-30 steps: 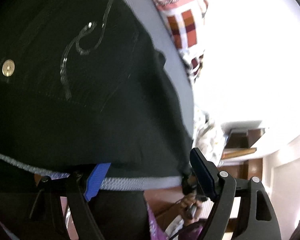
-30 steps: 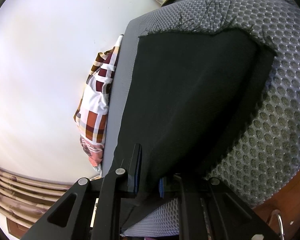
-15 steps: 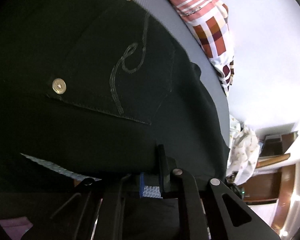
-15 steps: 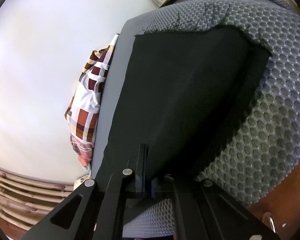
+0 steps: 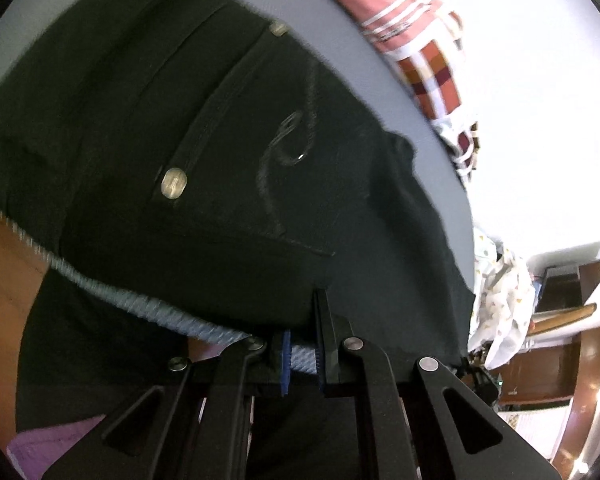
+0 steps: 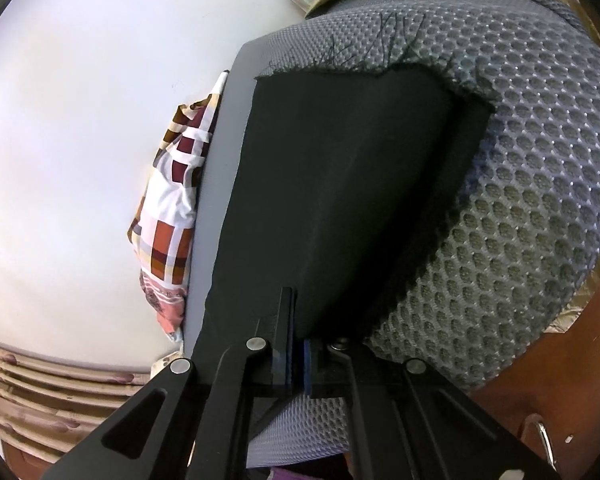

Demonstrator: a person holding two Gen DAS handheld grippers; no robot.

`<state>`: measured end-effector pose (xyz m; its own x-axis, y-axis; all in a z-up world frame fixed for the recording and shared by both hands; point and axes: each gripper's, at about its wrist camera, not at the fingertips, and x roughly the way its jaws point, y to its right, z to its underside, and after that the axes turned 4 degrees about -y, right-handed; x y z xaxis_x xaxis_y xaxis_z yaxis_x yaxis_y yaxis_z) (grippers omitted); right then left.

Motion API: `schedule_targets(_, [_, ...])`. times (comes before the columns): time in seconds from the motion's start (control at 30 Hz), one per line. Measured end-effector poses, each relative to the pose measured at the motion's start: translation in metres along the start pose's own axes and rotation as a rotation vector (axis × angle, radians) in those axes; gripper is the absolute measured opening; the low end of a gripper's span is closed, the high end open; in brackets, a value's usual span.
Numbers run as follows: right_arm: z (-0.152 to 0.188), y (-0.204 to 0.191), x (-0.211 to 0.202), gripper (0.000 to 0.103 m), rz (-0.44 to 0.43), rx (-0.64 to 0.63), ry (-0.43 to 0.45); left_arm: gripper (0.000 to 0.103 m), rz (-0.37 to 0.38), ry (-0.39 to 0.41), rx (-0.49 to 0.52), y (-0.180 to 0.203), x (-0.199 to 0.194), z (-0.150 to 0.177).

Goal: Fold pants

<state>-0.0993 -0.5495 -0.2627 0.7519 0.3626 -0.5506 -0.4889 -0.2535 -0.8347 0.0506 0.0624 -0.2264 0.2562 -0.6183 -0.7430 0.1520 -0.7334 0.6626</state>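
A: Nearest first. Left gripper [image 5: 300, 354] was spread wide a sec ago w/ the cloth edge loose between the fingers. Now the jaws are pressed together, pinching the near edge of the black pants [image 5: 228, 168].

B: And the right gripper [image 6: 296, 364]?

A: Already nearly closed a sec ago, now fully nipped on the near edge of the pant leg [image 6: 340, 200]. So both ends are held; I'd say the grasp step is done and the lift-and-fold can start.

B: Where's the garment itself?

A: Lying on the grey mesh mattress [image 6: 520, 220], near edge at the bed's side.

B: Anything one cam gets that the other doesn't?

A: Left cam shows the seat end: back pocket w/ curly stitching [image 5: 288, 148] and a metal rivet [image 5: 173, 184]. Right cam shows none of that, just plain leg running out to a frayed hem [image 6: 364, 72], threads straggling onto the mesh.

B: Further back?

A: Checked cloth [image 6: 172, 216] bunched along the far side of the mattress, in both views. Beyond it a white wall [image 6: 80, 120]. Left cam only: a printed pale cloth [image 5: 500, 300] off to the side.
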Motion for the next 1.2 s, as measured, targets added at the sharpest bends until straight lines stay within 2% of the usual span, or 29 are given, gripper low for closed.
schedule_targets(0.3, [0.006,-0.010,-0.017,0.003,-0.004,-0.027,0.048,0.010,-0.028,0.079,0.044,0.006,-0.021,0.001])
schedule_targets(0.47, [0.004,0.007,-0.016,0.003,0.018,0.013,0.046,0.010,-0.049,0.043,0.021,-0.007,-0.009,-0.001])
schedule_targets(0.6, [0.001,0.010,-0.016,0.006,-0.036,0.016,0.041,0.010,-0.061,0.041,0.055,-0.004,-0.008,-0.002])
schedule_targets(0.73, [-0.010,0.026,-0.035,0.010,-0.089,0.076,0.102,0.011,-0.057,0.035,0.063,-0.004,-0.007,-0.003])
schedule_targets(0.87, [-0.023,0.025,-0.043,0.009,-0.062,0.053,0.130,0.013,-0.085,0.036,0.116,0.002,-0.006,-0.002])
schedule_targets(0.93, [-0.031,0.014,-0.045,0.006,-0.044,0.010,0.141,0.014,-0.103,0.038,0.147,0.005,-0.006,-0.002])
schedule_targets(1.07, [-0.039,-0.008,-0.054,0.005,-0.027,-0.086,0.184,0.014,-0.095,0.040,0.144,0.004,-0.005,-0.002])
schedule_targets(1.13, [-0.047,0.000,-0.051,0.005,0.039,-0.096,0.178,0.015,-0.096,0.042,0.153,0.005,-0.004,-0.002])
schedule_targets(1.2, [-0.054,0.016,-0.047,0.007,0.038,-0.066,0.151,0.015,-0.100,0.042,0.165,0.006,-0.004,-0.001])
